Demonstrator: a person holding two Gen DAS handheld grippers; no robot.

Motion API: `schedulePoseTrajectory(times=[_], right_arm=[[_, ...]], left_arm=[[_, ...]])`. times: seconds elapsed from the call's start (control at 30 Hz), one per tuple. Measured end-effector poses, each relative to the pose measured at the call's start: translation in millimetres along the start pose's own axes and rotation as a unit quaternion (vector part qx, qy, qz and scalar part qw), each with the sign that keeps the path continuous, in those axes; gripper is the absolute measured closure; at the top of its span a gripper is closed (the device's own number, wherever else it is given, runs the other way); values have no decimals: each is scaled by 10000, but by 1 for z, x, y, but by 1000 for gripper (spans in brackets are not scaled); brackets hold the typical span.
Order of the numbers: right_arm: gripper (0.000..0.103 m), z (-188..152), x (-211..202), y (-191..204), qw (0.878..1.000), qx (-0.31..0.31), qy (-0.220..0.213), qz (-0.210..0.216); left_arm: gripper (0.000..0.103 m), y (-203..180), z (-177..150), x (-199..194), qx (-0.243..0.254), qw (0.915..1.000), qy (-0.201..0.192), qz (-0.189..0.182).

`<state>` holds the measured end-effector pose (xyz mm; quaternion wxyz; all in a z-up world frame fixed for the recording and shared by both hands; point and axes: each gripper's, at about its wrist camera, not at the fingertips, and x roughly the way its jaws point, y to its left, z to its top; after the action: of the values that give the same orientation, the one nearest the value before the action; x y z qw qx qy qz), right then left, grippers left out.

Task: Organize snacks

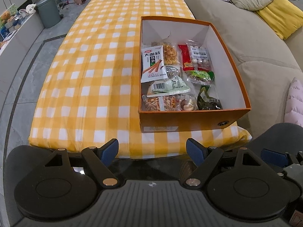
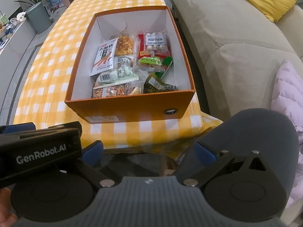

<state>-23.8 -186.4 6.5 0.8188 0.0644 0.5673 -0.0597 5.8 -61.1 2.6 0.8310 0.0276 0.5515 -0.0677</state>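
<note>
Snack packets (image 1: 176, 75) lie loosely piled inside the orange box (image 1: 189, 119) on the table (image 1: 94, 75). Judged light, crinkly, slippery, crushable; best pinched at a sealed edge. Left claw (image 1: 152, 151) and right claw (image 2: 149, 151) stand wide, empty.

Left wrist view: looks from the near end of the checked table (image 1: 90, 75), facing down its length, set back.
Right wrist view: just beside it, perhaps slightly nearer, facing the same way.
Shared: orange box (image 1: 189, 121) (image 2: 132, 107), sofa (image 1: 236, 43) (image 2: 227, 37), grey bin (image 1: 48, 12) (image 2: 37, 18).
</note>
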Motion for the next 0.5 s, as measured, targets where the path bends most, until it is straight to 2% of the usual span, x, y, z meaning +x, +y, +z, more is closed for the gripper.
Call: schedulePoseTrajectory(times=[0.5], right_arm=[[3,-2,0,2,10000,1,-34,25]], left_arm=[[8,1,0,1,46,10000,8,-39]])
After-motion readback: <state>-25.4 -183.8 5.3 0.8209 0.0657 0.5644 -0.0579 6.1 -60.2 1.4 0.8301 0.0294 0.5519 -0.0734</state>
